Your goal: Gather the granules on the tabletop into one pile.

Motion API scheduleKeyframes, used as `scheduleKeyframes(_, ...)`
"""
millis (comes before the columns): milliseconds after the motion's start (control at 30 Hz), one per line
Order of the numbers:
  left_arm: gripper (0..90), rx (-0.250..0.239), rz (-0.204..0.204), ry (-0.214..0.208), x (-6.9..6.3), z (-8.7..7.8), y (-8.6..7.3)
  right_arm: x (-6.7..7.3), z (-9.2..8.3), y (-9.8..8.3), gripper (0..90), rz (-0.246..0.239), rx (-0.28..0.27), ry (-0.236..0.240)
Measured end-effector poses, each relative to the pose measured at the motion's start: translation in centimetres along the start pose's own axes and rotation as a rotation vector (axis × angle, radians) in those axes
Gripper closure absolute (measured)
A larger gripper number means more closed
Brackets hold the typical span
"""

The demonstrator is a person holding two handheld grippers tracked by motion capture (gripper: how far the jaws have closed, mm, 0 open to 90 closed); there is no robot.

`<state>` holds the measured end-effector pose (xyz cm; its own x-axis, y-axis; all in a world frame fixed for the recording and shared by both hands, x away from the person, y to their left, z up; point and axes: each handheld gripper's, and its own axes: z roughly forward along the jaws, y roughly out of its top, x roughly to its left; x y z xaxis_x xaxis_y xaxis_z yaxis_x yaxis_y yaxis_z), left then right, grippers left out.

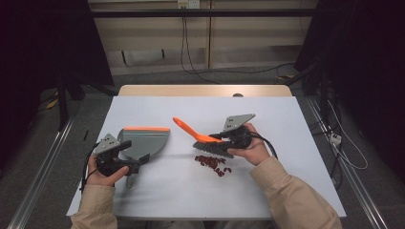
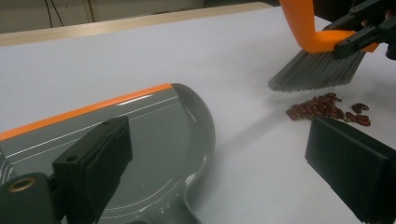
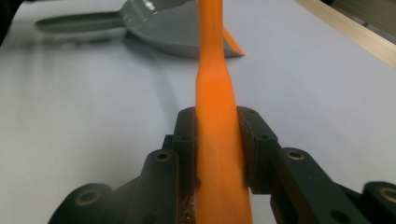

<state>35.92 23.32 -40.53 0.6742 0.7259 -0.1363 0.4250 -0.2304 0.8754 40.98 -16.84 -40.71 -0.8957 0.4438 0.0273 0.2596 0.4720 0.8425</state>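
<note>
A grey dustpan (image 1: pixel 145 138) with an orange lip lies flat on the white table, left of centre. My left gripper (image 1: pixel 136 160) sits at its near side, open. In the left gripper view (image 2: pixel 219 140) one jaw hangs over the pan (image 2: pixel 154 135) and the other stands over bare table. My right gripper (image 1: pixel 217 138) is shut on the orange handle of a small brush (image 1: pixel 188 129). The right gripper view shows both pads pressed on that handle (image 3: pixel 215 84). The grey bristles (image 2: pixel 313 70) hover just above a small heap of red beans (image 1: pixel 213 162), also visible on the table (image 2: pixel 327 108).
The white table top (image 1: pixel 191 191) has a wooden strip (image 1: pixel 205 89) along its far edge. Cables run over the floor behind and to the right of the table. Metal rails flank both sides.
</note>
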Motion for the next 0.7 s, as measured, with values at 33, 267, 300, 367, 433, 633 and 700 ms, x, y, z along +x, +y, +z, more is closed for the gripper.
scheduleKeyframes(33, 7.3, -0.001, -0.001, -0.001, 0.1, 0.0, 0.0, 0.2, -0.2, 0.0, 70.7, 0.011, 0.003, -0.031)
scheduleKeyframes(267, 7.2, -0.018, -0.012, -0.02, 0.2, -0.2, 0.1, 1.9, -2.2, -0.8, 70.7, 0.204, -0.016, -0.286)
scheduleKeyframes(300, 7.2, -0.025, -0.015, -0.022, 0.1, -0.2, 0.1, 2.2, -2.4, -1.0, 70.7, 0.22, -0.016, -0.318)
scheduleKeyframes(367, 7.2, -0.029, -0.015, -0.026, 0.1, -0.3, 0.1, 2.8, -2.8, -1.4, 70.7, 0.245, -0.01, -0.373)
scheduleKeyframes(433, 7.2, -0.032, -0.016, -0.028, 0.1, -0.4, 0.2, 3.4, -3.2, -1.9, 70.7, 0.269, -0.004, -0.428)
scheduleKeyframes(633, 7.2, -0.039, -0.009, -0.03, -0.2, -0.5, 0.4, 4.6, -3.8, -3.0, 70.7, 0.305, 0.01, -0.535)
scheduleKeyframes(700, 7.2, -0.038, -0.007, -0.029, -0.2, -0.5, 0.4, 4.8, -3.6, -3.4, 70.7, 0.321, 0.001, -0.554)
